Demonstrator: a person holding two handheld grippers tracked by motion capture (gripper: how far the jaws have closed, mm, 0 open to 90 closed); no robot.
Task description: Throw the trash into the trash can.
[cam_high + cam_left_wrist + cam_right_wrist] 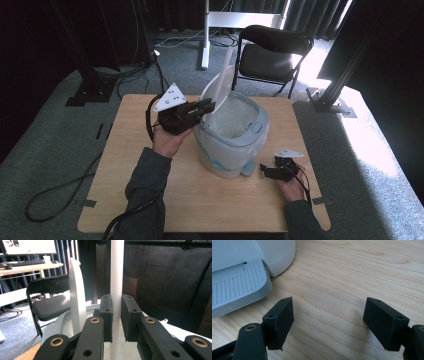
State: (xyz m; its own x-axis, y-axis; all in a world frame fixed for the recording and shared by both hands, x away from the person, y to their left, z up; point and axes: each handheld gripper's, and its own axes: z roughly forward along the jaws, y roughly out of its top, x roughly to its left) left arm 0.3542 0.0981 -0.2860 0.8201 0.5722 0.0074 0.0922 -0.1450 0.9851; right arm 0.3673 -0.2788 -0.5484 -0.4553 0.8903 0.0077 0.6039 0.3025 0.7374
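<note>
Left claw [116, 316] clamped on bin lid [117, 277]

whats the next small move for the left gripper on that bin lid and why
Probably ease the lid down toward the bin. The left gripper pinches the lid's edge, the lid stands upright, and the bag-lined bin is open. The right gripper rests open on the table by the pedal.

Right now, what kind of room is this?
Probably a lab or office set up for recording: black curtains around a wooden table on grey carpet, a folding chair, and a desk with a monitor behind.
</note>
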